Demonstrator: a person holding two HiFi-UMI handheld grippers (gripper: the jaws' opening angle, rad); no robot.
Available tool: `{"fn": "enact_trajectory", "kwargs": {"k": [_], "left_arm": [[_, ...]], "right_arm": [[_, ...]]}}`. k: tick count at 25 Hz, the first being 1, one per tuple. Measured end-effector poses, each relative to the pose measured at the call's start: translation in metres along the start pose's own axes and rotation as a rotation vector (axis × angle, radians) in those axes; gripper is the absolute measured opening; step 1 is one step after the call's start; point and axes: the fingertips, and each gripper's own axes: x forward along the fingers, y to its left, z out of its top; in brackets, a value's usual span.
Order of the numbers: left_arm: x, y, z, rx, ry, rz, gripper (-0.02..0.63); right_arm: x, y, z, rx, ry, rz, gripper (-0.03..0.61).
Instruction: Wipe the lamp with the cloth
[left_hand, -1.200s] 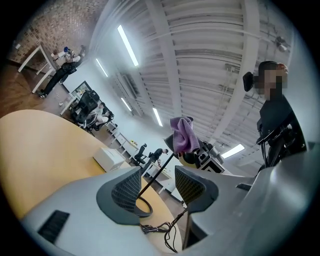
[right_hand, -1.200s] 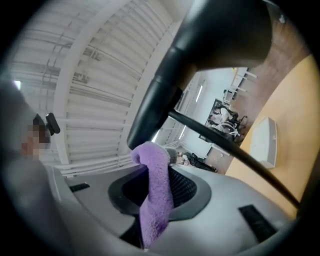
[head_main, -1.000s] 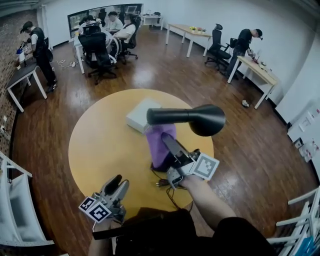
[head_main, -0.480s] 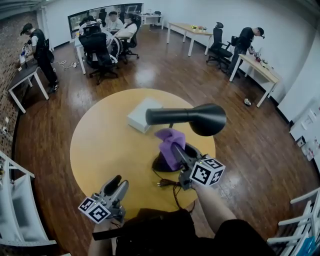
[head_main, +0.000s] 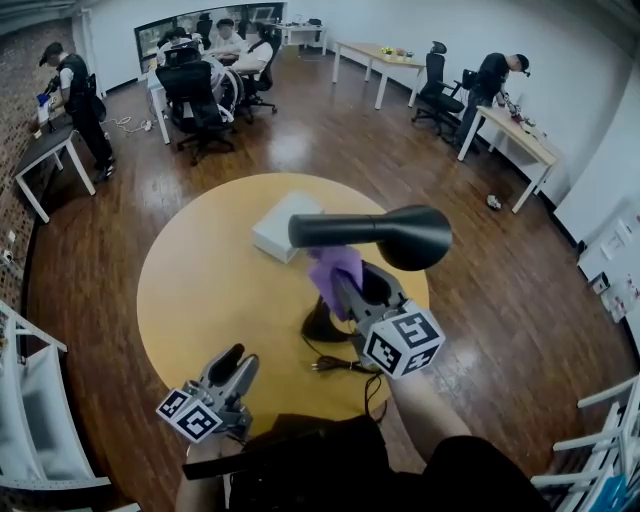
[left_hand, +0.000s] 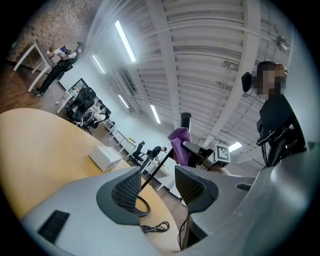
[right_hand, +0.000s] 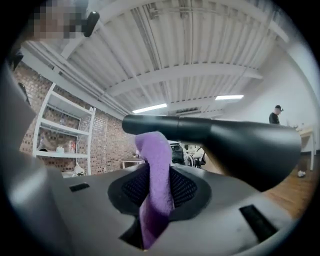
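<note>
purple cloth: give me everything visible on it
The purple cloth is soft, fleecy-looking fabric, bunched into a narrow strip and clamped between the jaws of the right gripper. Its free end stands up past the jaws and appears to press against the underside of the black lamp neck. Nothing else touches it.

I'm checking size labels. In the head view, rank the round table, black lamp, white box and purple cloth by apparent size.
Largest: round table.
Then: black lamp.
Last: white box and purple cloth look about alike. The cloth is raised nearer the camera, so I won't rank them.
</note>
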Motion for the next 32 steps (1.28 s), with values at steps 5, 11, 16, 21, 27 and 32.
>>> {"fn": "enact_trajectory", "kwargs": {"k": [5, 11, 16, 21, 27, 32], "left_arm": [[0.001, 0.002, 0.004, 0.016, 0.013, -0.006, 0.204], [0.017, -0.002, 0.006, 0.079, 0.053, -0.026, 0.204], [0.038, -0.007, 0.011, 0.125, 0.068, -0.057, 0.204], [0.051, -0.011, 0.007, 0.12, 0.077, -0.078, 0.204], [0.056, -0.007, 0.003, 0.12, 0.103, -0.063, 0.204], [0.065, -0.003, 0.002, 0.12, 0.108, -0.045, 0.204]], "right_arm": [[0.006, -0.003, -0.041, -0.005, 0.089, 0.0, 0.094], [0.009, -0.005, -0.071, 0.004, 0.153, 0.018, 0.094], [0.014, -0.004, -0.101, 0.003, 0.219, 0.019, 0.094], [0.015, -0.005, -0.143, 0.023, 0.315, 0.018, 0.094], [0.017, -0.007, -0.181, 0.053, 0.413, 0.033, 0.095], [0.018, -0.02, -0.218, 0.073, 0.522, 0.037, 0.097]]}}
